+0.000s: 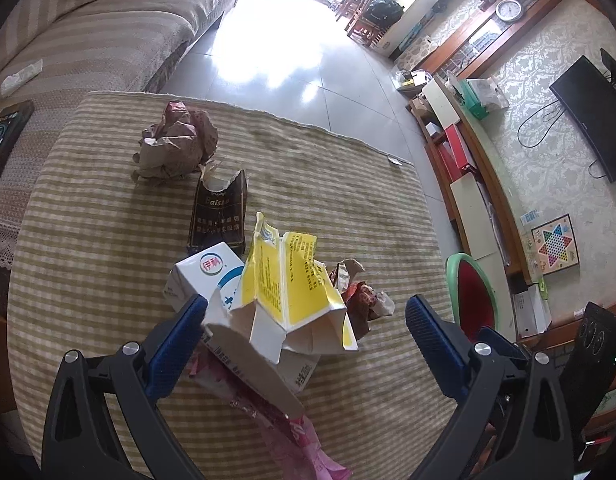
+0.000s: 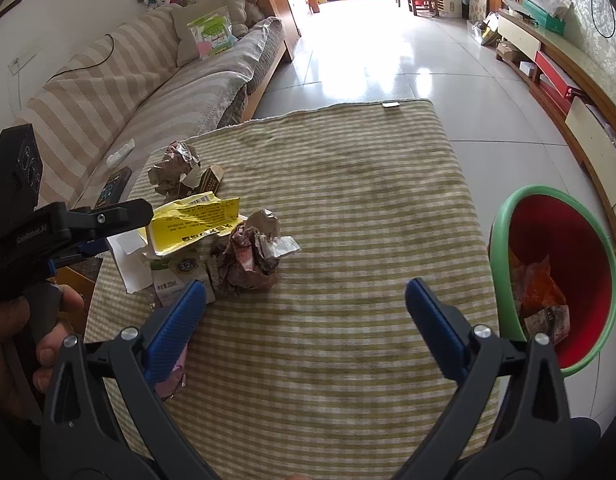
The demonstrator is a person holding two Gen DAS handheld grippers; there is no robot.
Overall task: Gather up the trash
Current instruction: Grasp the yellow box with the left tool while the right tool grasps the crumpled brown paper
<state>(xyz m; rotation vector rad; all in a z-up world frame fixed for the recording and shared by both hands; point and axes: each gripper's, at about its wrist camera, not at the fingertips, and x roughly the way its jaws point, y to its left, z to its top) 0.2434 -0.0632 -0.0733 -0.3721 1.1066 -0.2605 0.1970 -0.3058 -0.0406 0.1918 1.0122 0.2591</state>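
Striped cloth (image 2: 308,208), bare right half

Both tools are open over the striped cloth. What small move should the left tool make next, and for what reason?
Probably the left tool should ease forward a little and close on the torn yellow carton. Its fingers are open with the carton standing between them, and it lies on top of the pile, so it is the easiest piece to take. The red bin waits beside the table with trash already inside.
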